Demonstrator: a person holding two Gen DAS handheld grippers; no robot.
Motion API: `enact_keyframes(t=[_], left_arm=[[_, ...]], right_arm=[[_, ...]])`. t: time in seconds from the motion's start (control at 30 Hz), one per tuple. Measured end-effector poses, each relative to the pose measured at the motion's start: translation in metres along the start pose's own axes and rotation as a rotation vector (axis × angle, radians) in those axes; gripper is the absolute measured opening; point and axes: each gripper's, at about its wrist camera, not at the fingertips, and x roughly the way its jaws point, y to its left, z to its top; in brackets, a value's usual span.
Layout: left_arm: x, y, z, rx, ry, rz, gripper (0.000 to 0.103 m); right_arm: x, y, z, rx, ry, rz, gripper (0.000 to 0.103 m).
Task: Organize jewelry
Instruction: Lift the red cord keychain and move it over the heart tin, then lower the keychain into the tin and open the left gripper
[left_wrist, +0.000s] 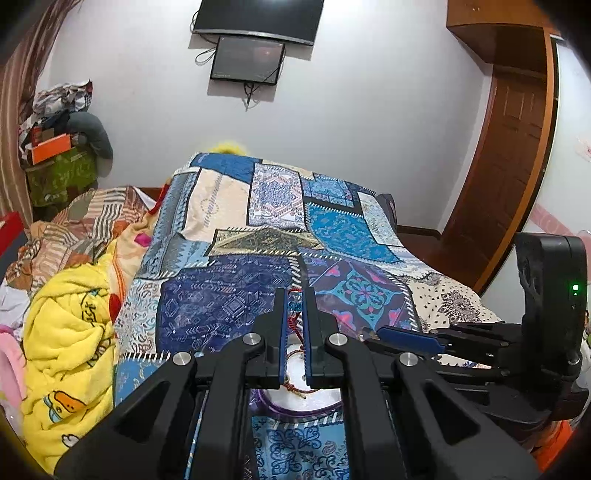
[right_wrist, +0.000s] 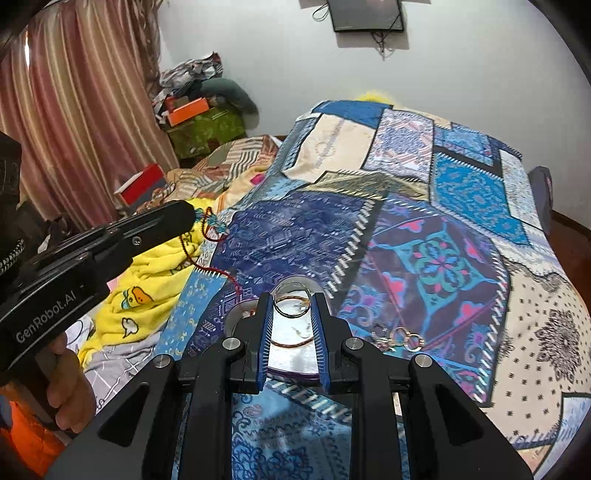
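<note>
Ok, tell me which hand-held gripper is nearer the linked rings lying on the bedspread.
Right. The right hand-held gripper, pinching a bangle, hangs just left of the linked rings; the left hand-held gripper, holding a red cord, is farther off to their left.

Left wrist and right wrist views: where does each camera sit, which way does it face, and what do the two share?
Left wrist: sits behind the left gripper, looking along the blue patchwork bedspread to the white wall; its fingers pinch a red braided cord bracelet with blue beads; the right gripper enters from the right.
Right wrist: sits behind the right gripper, clamping a thin silver ring over a round white dish; the left gripper and a hand show left.
Shared: bedspread, bracelet, dish, yellow cartoon blanket.
</note>
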Motion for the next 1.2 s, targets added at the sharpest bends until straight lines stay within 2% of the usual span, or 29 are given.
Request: enact_keyframes(t=[0.23, 0.4, 0.63, 0.9, 1.2], left_arm=[[0.018, 0.011, -0.011, -0.031, 0.063, -0.041, 0.005], [0.037, 0.016, -0.02, -0.062, 0.128, -0.092, 0.005], [0.059, 0.019, -0.03, -0.083, 0.191, -0.121, 0.005], [0.072, 0.025, -0.042, -0.093, 0.255, -0.107, 0.005], [0.062, 0.022, -0.039, -0.056, 0.237, -0.068, 0.007]], right_arm=[[0.026, -0.005, -0.007, 0.008, 0.067, 0.003, 0.019], [0.033, -0.006, -0.014, 0.005, 0.103, -0.002, 0.019], [0.041, -0.004, -0.019, -0.008, 0.138, 0.001, 0.019], [0.046, -0.004, -0.02, -0.021, 0.157, -0.009, 0.019], [0.043, 0.004, -0.019, -0.069, 0.164, -0.029, 0.019]])
